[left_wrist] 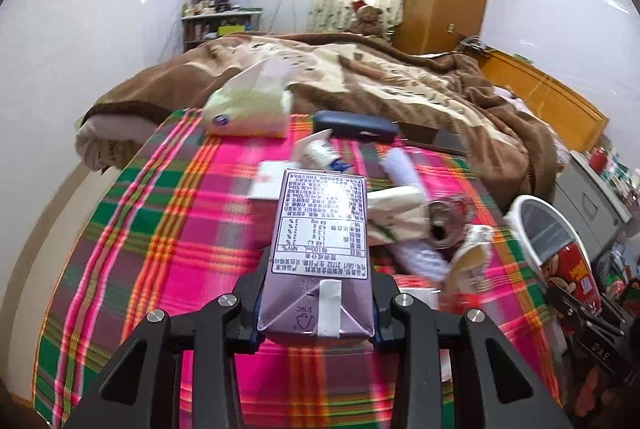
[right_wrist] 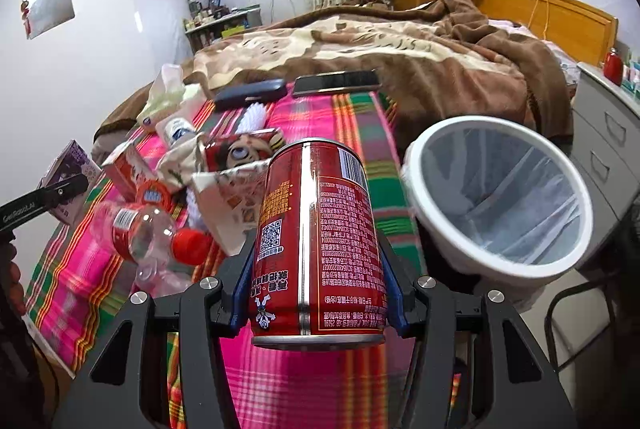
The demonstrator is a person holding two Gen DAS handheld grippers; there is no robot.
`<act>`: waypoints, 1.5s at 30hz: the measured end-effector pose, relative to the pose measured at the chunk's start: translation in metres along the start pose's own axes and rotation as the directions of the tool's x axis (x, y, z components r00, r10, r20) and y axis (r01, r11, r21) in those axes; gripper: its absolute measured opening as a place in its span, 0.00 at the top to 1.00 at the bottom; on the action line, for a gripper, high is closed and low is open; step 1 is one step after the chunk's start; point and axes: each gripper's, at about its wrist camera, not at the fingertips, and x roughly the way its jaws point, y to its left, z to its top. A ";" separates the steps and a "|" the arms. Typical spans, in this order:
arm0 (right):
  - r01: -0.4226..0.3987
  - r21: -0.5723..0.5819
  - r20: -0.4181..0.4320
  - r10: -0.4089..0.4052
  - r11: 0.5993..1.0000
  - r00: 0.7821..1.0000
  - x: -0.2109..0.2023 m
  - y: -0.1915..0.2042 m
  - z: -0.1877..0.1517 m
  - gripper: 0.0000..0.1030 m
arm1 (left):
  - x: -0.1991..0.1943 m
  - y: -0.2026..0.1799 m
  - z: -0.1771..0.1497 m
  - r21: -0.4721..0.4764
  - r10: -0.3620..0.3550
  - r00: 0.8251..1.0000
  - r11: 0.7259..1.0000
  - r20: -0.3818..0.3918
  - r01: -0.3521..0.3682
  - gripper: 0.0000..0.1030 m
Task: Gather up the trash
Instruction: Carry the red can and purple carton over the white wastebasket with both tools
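Your left gripper (left_wrist: 316, 313) had its jaws pinching a purple drink carton (left_wrist: 320, 249) by its flat, glossy sides, lifted clear of the plaid cloth (left_wrist: 152, 229) on the bed. A waxy box gripped near its base could pivot and slide out if you swung it fast. In the middle, a crumpled clear bottle (right_wrist: 148, 233) and torn wrappers lay untouched. Your right gripper (right_wrist: 316, 285) clamped a red can (right_wrist: 316, 229), smooth, hard metal that might roll free between the pads. The white, bag-lined bin (right_wrist: 496, 197) stood right of it, tilted-looking; a careless drop could strike its rim.
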 end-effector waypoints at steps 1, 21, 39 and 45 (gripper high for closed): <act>0.004 0.004 0.005 -0.004 1.000 1.000 -0.002 -0.004 0.001 0.48 | -0.001 -0.006 0.001 0.007 -0.008 1.000 1.000 0.003 0.008 0.63; 0.153 0.121 0.001 -0.154 0.981 0.988 -0.002 -0.098 0.024 0.48 | 0.038 -0.188 0.014 0.212 -0.272 0.960 0.936 -0.067 0.280 0.63; 0.212 0.151 -0.148 -0.190 0.966 0.971 0.033 -0.152 0.017 0.48 | 0.095 -0.292 -0.001 0.269 -0.376 0.897 0.862 -0.230 0.430 0.63; 0.218 0.178 -0.195 -0.183 0.959 0.964 0.039 -0.167 0.016 0.47 | 0.117 -0.315 0.002 0.285 -0.365 0.892 0.854 -0.268 0.435 0.63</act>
